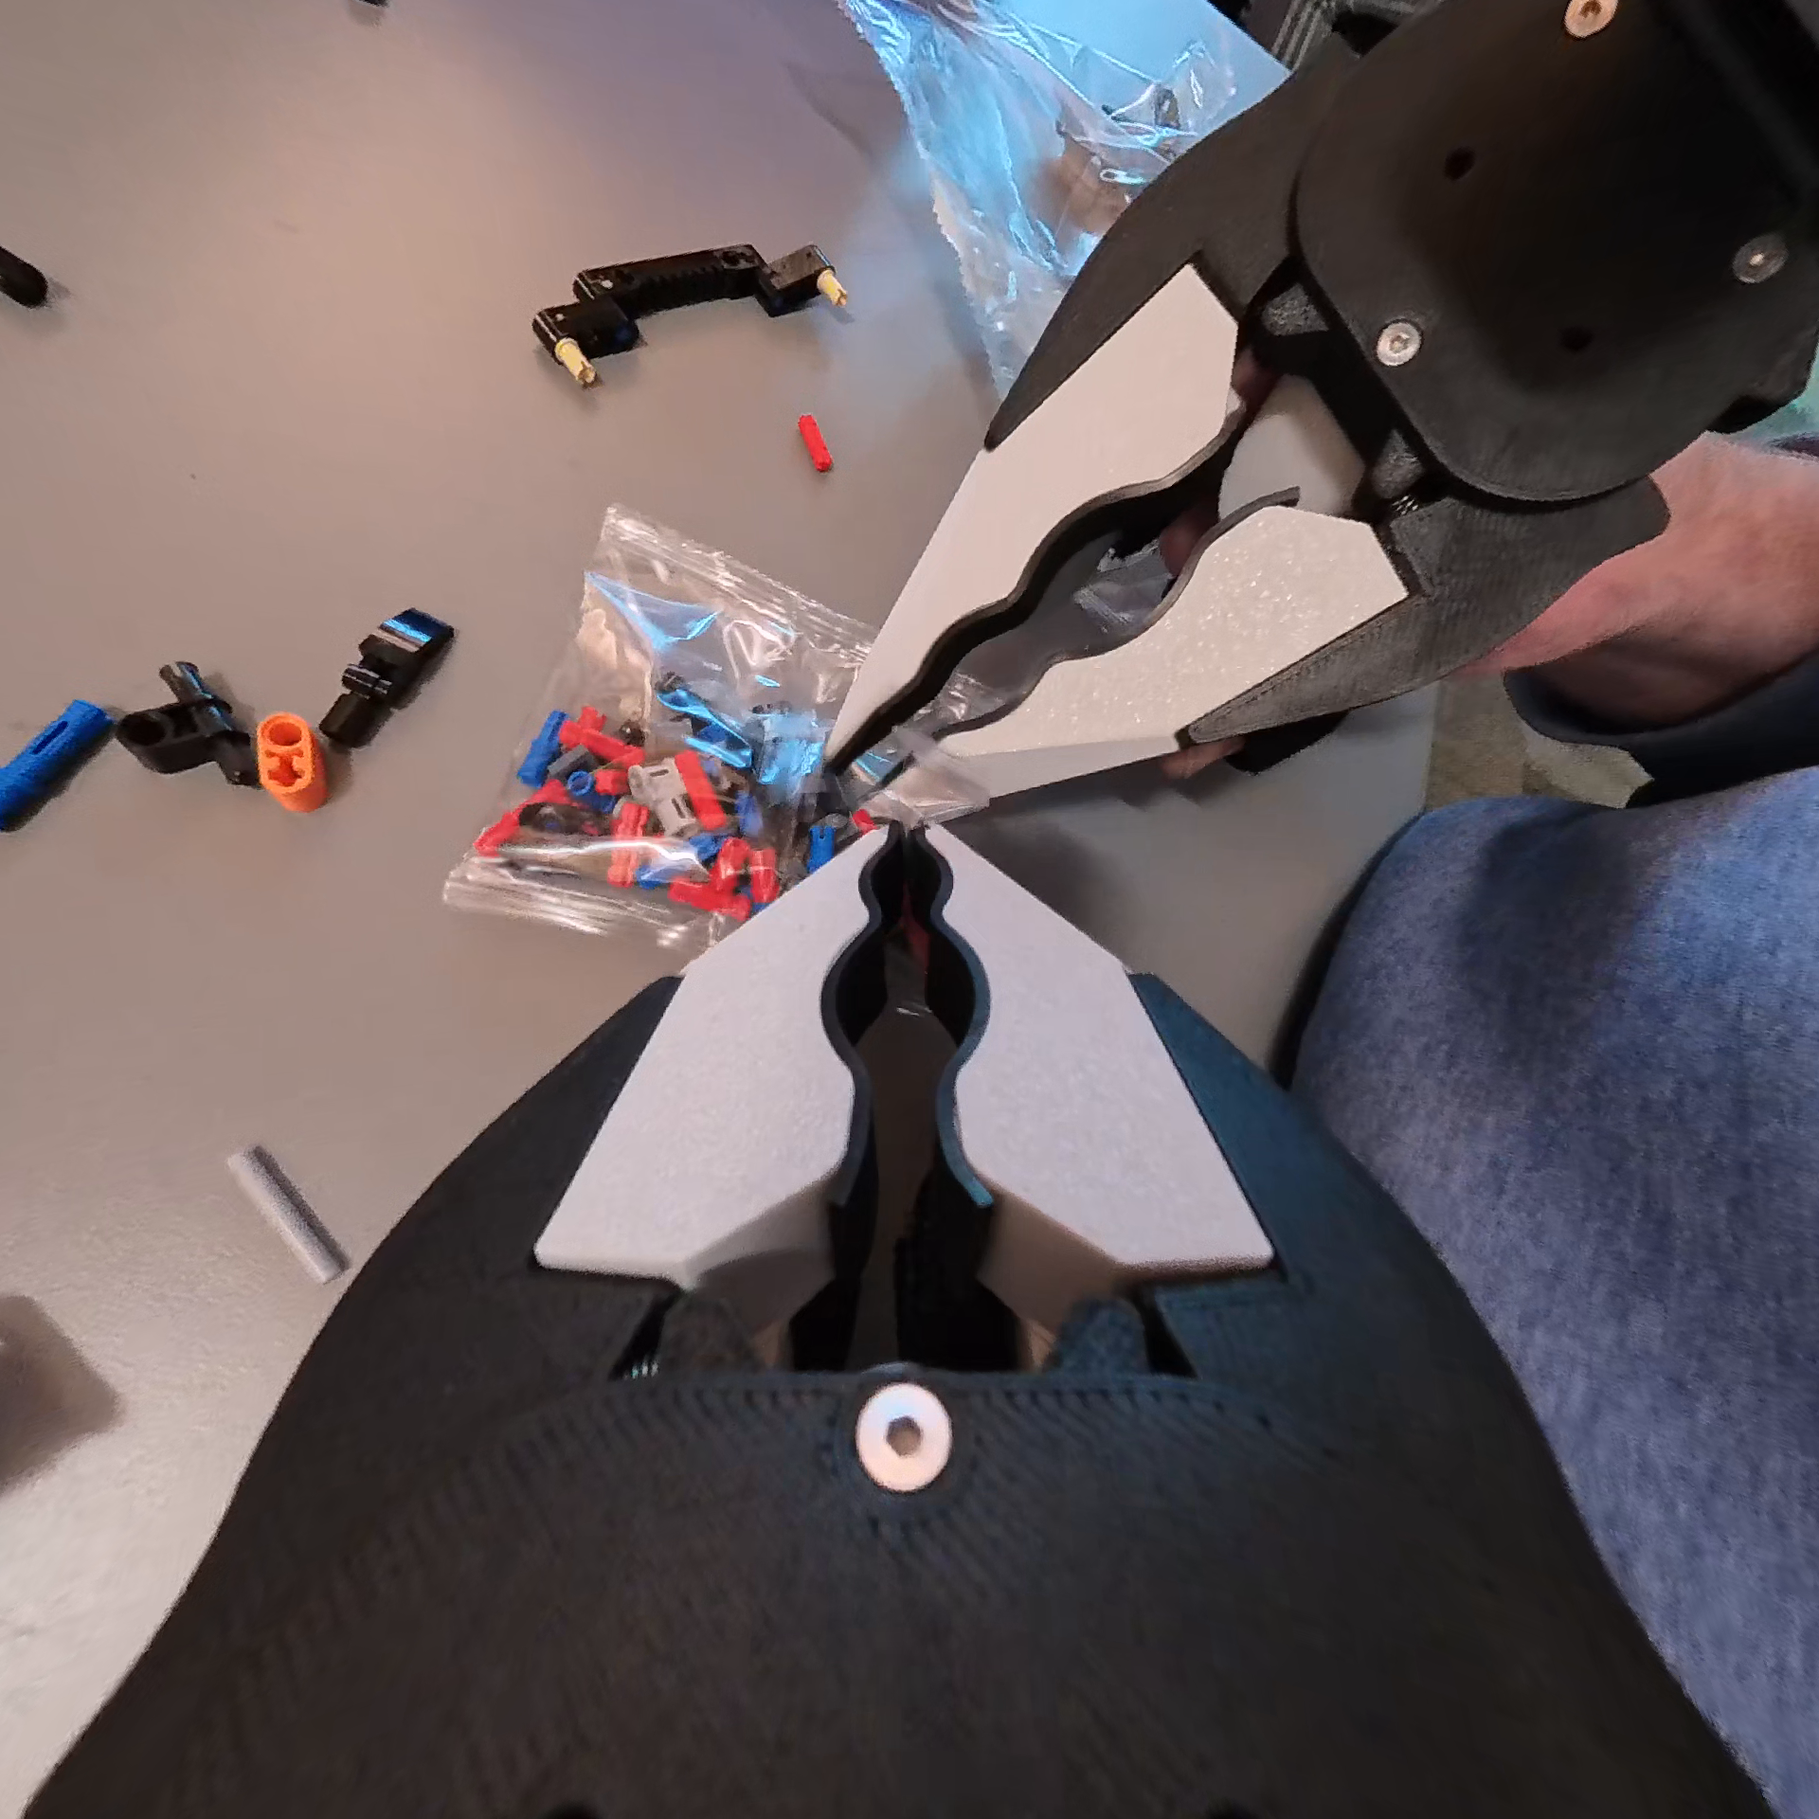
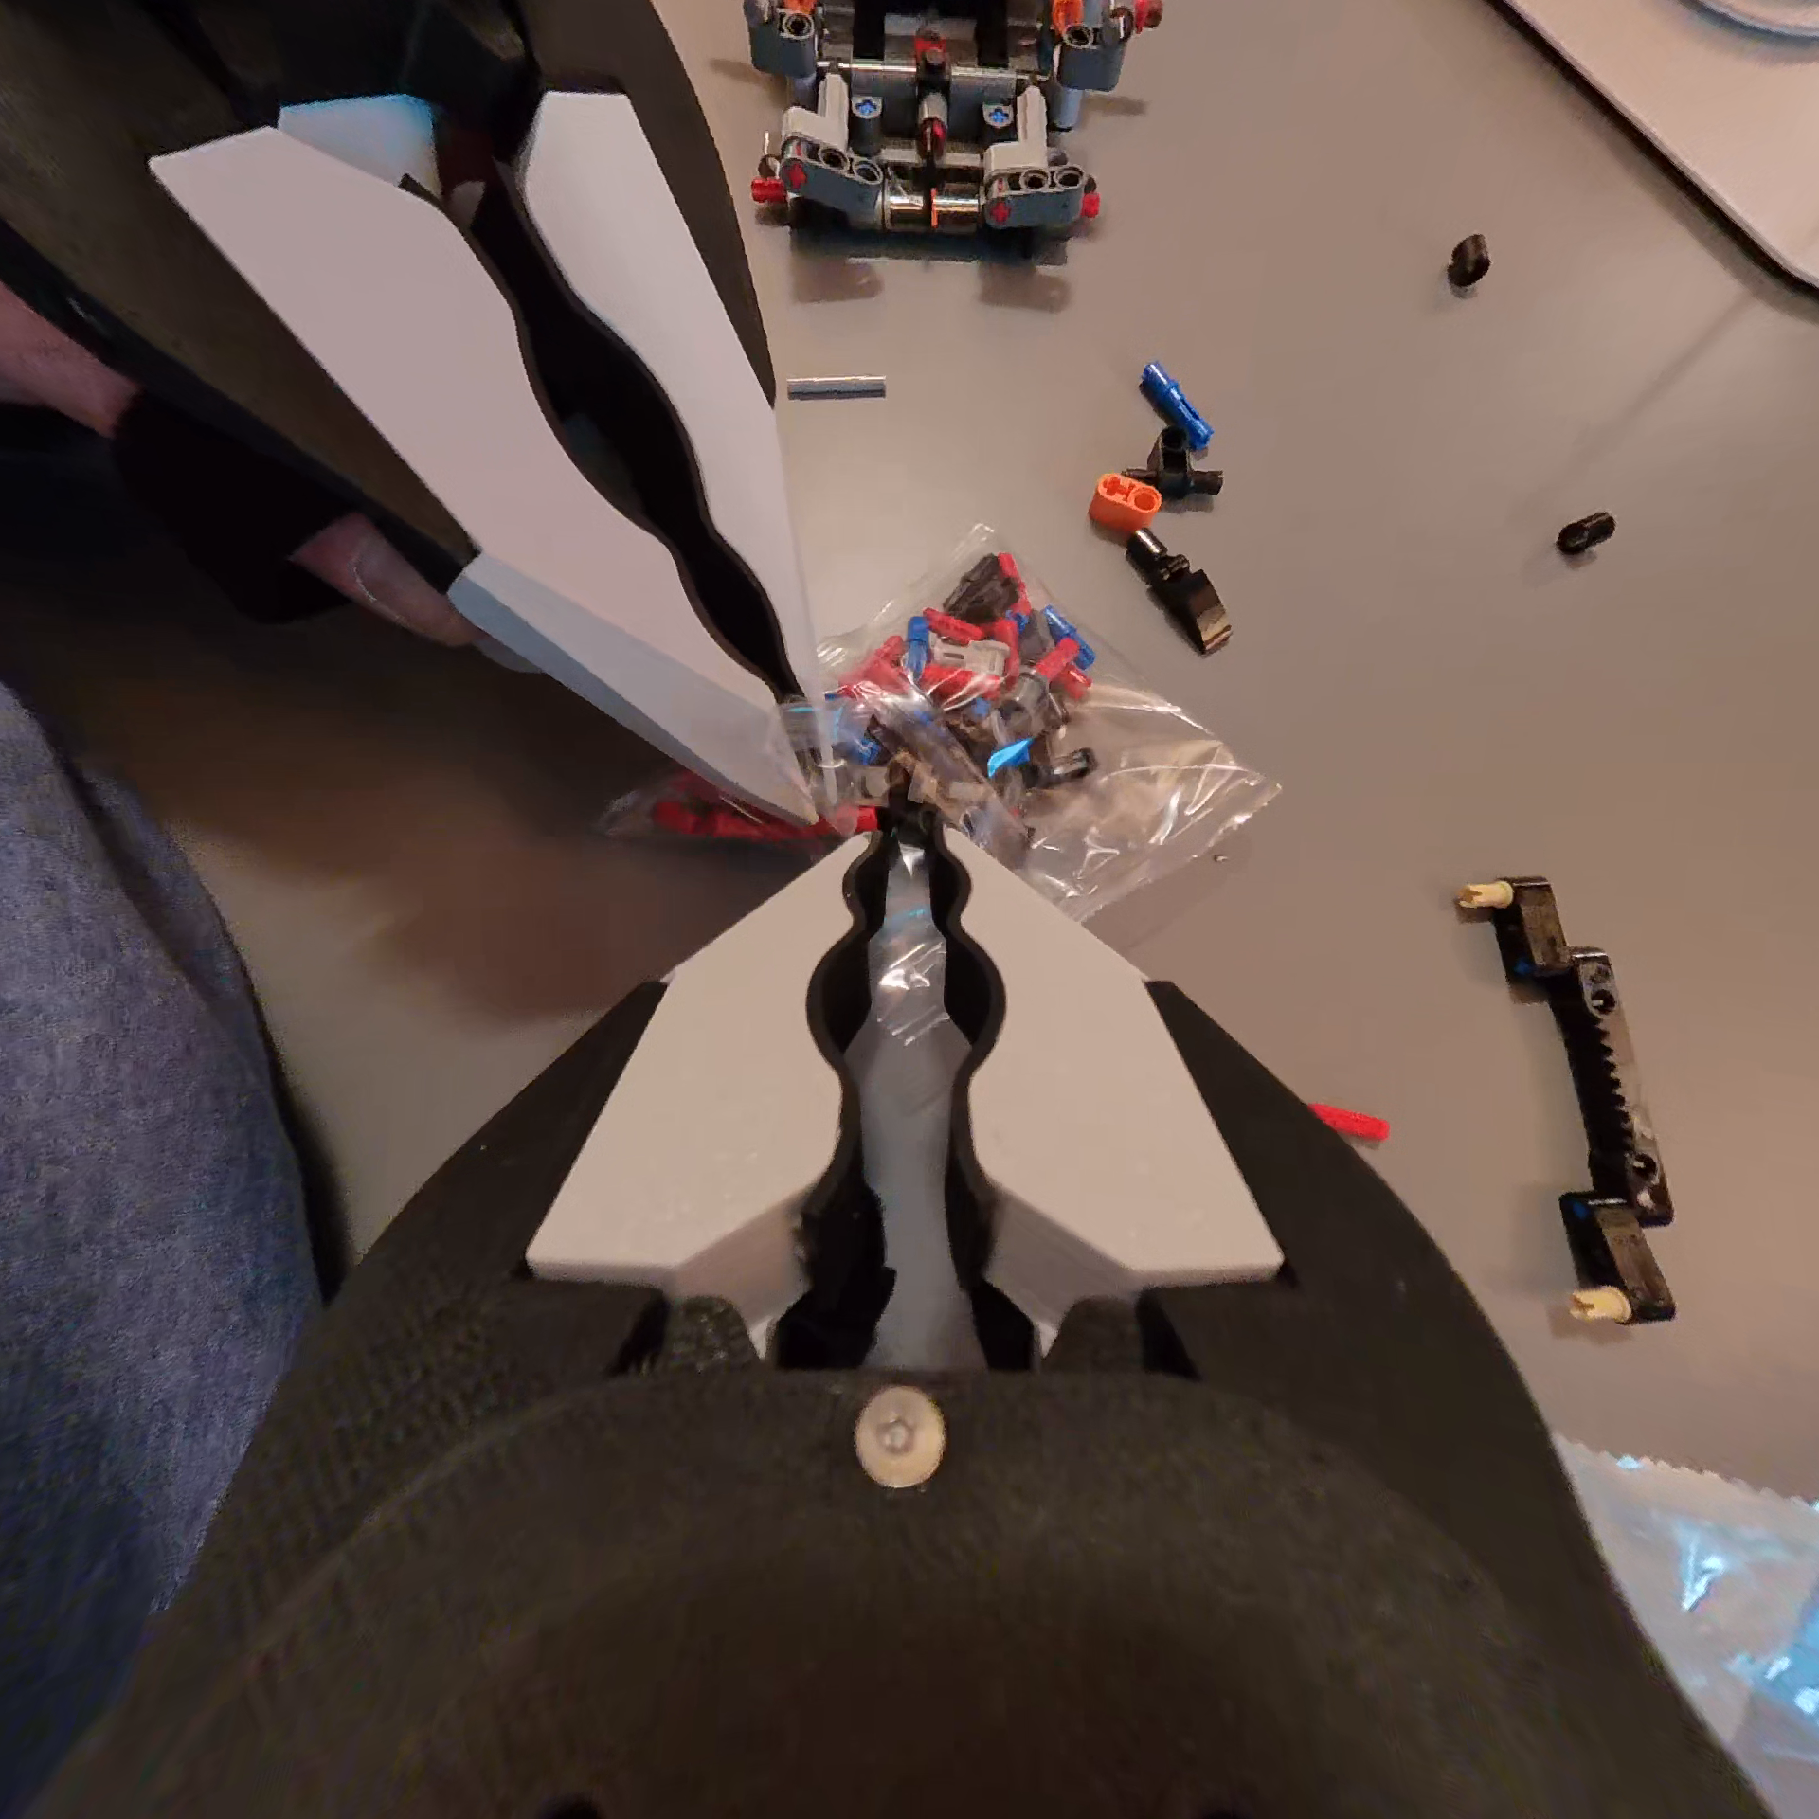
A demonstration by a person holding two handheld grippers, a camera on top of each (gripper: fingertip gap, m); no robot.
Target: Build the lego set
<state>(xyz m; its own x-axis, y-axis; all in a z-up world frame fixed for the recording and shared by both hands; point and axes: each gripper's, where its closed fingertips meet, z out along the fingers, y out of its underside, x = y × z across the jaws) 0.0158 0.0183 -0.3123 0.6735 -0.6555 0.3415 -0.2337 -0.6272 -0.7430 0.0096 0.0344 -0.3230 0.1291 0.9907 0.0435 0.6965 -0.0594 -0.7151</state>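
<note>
We hold the left claw clenched on the near edge of a small clear bag of red, blue and grey lego pins, its tips pinched together on the plastic. Our right claw is likewise clenched on the same bag, and a strip of the clear film runs back between its fingers. Seen from the left wrist view, the right claw comes in from the upper right and its tips meet the bag just beside our own. The bag rests on the grey counter, near its front edge, with both claws gripping the one corner.

Loose parts lie spread on the counter around it. A black rack assembly with tan pins at its ends sits beyond the bag, and a single red pin lies between them. To the left we see an orange connector touching a black connector, a blue pin beside that, and a black angled piece close by. A grey axle lies apart, nearer to us.

In the right wrist view the partly built grey model stands at the far side of the counter, well apart from the bag. A large crumpled clear bag lies behind the right claw.
</note>
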